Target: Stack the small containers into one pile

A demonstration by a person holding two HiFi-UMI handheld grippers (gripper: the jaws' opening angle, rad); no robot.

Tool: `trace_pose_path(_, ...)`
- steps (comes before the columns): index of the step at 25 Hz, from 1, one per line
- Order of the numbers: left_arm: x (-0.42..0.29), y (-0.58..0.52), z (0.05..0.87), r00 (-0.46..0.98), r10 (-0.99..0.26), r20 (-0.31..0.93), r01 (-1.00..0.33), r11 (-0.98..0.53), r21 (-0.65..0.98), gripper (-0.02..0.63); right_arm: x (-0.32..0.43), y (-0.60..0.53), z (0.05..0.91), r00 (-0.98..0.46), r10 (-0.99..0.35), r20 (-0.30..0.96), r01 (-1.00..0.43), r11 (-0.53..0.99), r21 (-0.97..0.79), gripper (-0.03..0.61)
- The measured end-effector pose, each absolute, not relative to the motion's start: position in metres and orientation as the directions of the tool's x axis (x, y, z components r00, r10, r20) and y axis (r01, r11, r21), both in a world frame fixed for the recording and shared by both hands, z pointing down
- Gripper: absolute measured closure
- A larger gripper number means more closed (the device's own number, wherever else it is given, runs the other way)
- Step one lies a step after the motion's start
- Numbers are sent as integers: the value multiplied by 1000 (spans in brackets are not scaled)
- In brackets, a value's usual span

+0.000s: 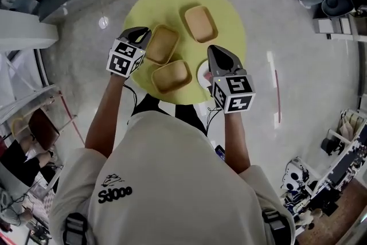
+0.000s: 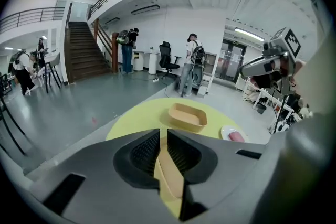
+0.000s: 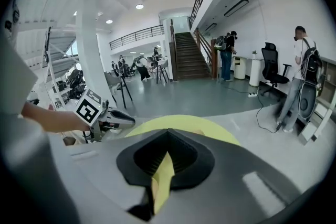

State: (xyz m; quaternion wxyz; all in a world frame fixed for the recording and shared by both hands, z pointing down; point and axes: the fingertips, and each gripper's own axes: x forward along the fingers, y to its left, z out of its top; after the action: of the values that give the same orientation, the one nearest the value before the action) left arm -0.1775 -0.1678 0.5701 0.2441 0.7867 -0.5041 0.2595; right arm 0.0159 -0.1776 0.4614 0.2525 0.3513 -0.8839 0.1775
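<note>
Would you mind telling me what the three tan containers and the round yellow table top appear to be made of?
Tan containers: probably moulded pulp or fibre plastic; matte, uniform tan, thin rounded rims, no gloss. Yellow table top: likely painted or laminated board; smooth, flat, evenly coloured, though the look alone cannot confirm it.

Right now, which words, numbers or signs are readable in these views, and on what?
"Sdooo", stylised, letters uncertain: back of the person's shirt.
Left marker cube, right marker cube: square patterns only, no words.
Everything else: nothing readable.
</note>
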Motion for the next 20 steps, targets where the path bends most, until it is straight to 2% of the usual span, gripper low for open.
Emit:
trace_pose_path(2, -173, -172, 589, 377, -634, 676, -911, -385, 147, 539, 18, -179, 471, -614, -526, 589, -720, 679, -144, 568)
trace_pose_path(4, -171, -176, 609, 385, -603, 699, -904, -397, 156, 523, 17, -180, 480, -604, -518, 606, -725, 672, -149, 568)
trace_pose_path(10, -168, -178, 663, 356, -529, 770, -912, -377, 162, 518, 15, -186, 499, -589, -497, 637, -732, 662, -160, 568)
trace_pose_path(20, -170, -159, 695, 290, -474, 831, -924, -365, 114, 517, 22, -195, 503, -585, -495, 642, -738, 653, -170, 568)
